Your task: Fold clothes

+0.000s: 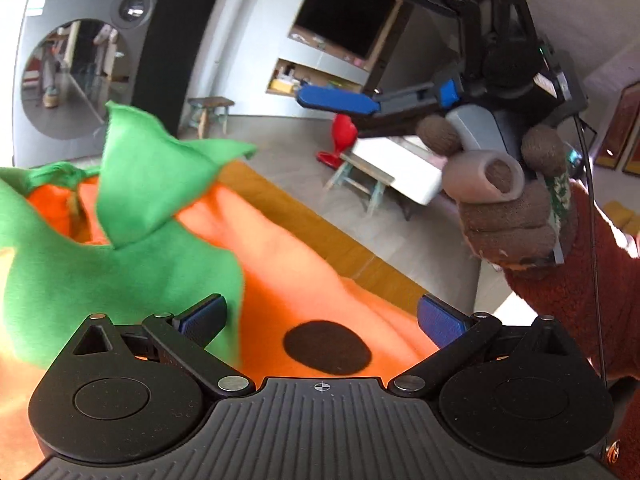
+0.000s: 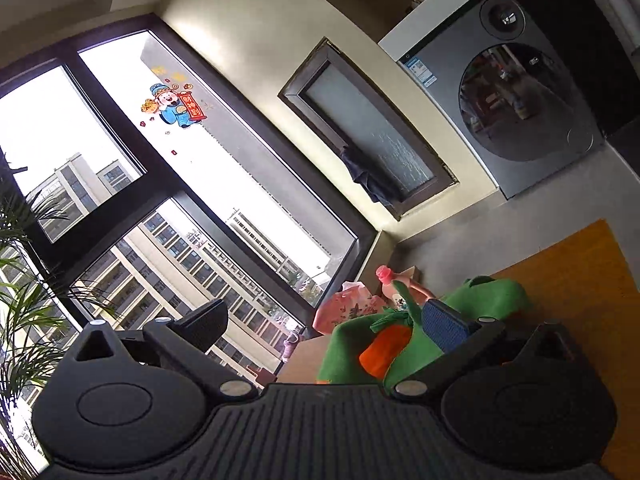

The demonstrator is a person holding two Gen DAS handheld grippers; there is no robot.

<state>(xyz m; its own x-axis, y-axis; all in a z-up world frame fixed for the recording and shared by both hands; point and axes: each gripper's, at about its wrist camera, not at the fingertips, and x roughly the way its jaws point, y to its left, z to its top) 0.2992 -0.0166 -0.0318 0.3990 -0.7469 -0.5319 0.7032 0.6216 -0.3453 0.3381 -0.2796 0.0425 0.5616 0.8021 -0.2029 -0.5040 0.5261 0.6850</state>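
Below my left tongs point(image 1: 320, 320), which stood released, the orange-and-green garment point(image 1: 304, 264) lay rumpled on the tabletop point(image 1: 280, 196). My right tongs point(image 2: 326, 320) gaped mid-air; I feared pinching several bunched layers, skewing the fold.

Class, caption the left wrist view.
Open left tool over an orange and green costume; right tool raised.

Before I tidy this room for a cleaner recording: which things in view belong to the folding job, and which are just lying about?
Part of the job:
- orange and green garment
- yellow-brown mat under it
- left gripper, open
- right gripper, open

Just lying about:
- washing machine
- wooden stool
- red object on the floor
- potted palm
- pink patterned item
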